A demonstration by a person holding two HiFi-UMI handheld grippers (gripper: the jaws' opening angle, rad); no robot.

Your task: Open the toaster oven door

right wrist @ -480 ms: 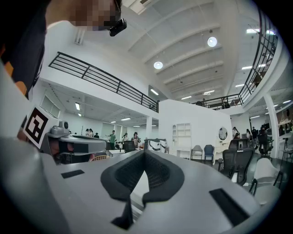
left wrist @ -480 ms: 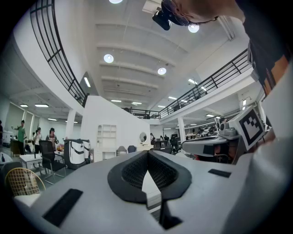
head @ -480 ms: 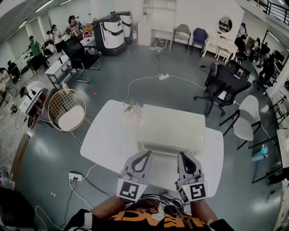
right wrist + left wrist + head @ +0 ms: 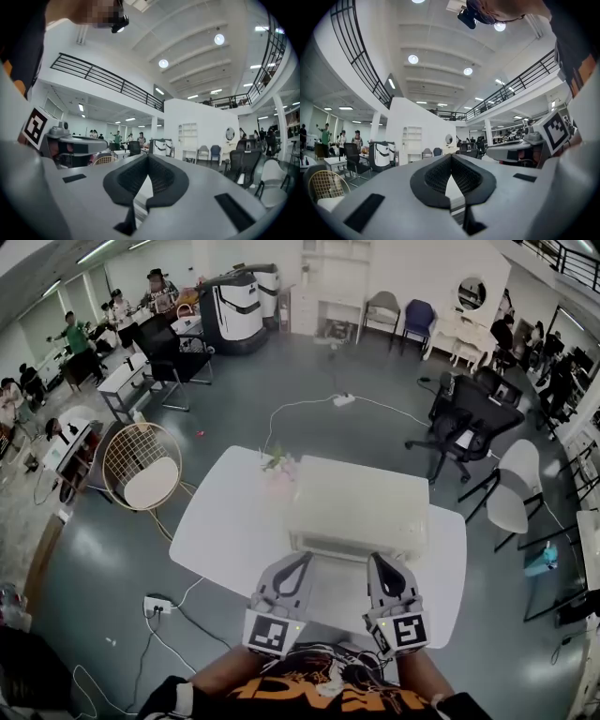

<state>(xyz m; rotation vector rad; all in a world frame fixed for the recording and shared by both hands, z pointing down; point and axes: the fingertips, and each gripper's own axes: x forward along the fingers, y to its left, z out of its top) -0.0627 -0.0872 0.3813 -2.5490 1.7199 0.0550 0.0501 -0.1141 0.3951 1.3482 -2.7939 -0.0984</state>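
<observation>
Barely moved: left hand-held gripper [image 4: 301,559], right hand-held gripper [image 4: 381,560] closed, prob. empty.

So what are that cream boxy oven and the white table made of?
The cream box-shaped toaster oven looks like painted metal, possibly plastic: smooth, matte, evenly coloured panels. The white rounded table looks like laminate or painted board: flat, seamless, uniformly white top.

The toaster oven [image 4: 356,507] looks matt cream, the table [image 4: 220,531] smooth white, the floor [image 4: 234,399] glossy grey.
</observation>
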